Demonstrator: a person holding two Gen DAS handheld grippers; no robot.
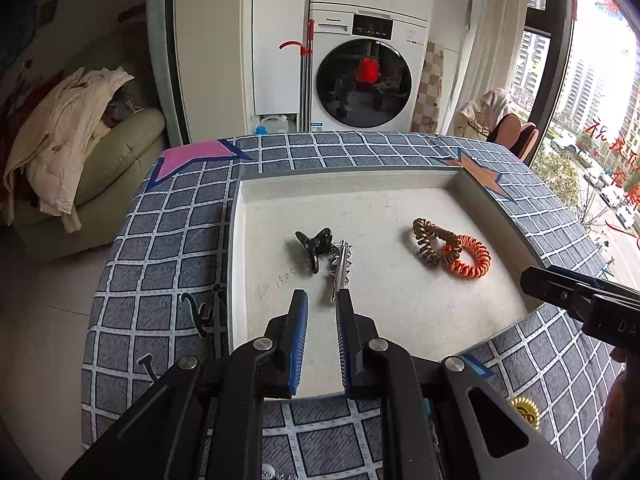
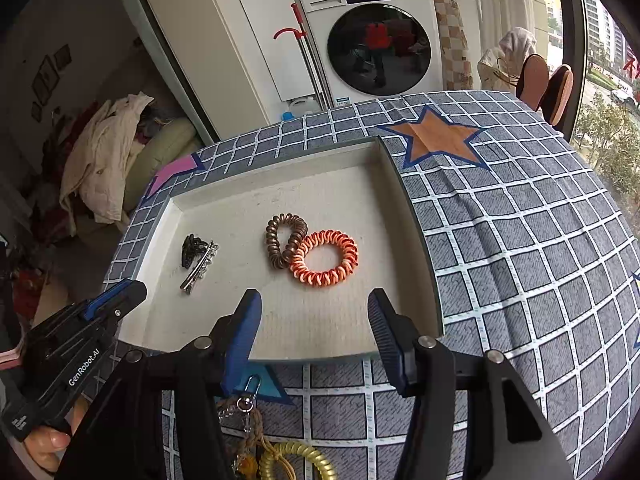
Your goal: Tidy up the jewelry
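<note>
Off-white and shallow, the tray (image 2: 416,248) lies on a table covered by a grey-blue checked cloth (image 2: 520,240) printed with stars, and everything below is placed relative to that tray.

Inside it, toward its left half, a black claw hair clip (image 2: 191,249) lies touching a silver alligator hair clip (image 2: 199,267) with small star-shaped studs. Toward the tray's right half, a brown spiral hair tie (image 2: 285,246) and an orange spiral hair tie (image 2: 326,258) overlap at one edge.

The left gripper (image 1: 322,300) hovers over the tray's near edge with its blue-padded fingers (image 1: 299,320) a narrow gap apart and nothing between them; the tip of the silver clip (image 1: 340,270) lies just beyond the right finger. In the right wrist view, the left gripper (image 2: 128,294) reaches over the tray's left near corner.

The right gripper (image 2: 314,308) hangs over the tray's near edge, jaws spread wide and empty, the two spiral ties just beyond the fingertips.

On the cloth just outside the tray's near edge lie a yellow spiral hair tie (image 2: 296,460) and a chain with a clasp (image 2: 248,396), partly hidden by the right gripper's body.

Beyond the tray's far side stands a white Panasonic washing machine (image 1: 368,80).
</note>
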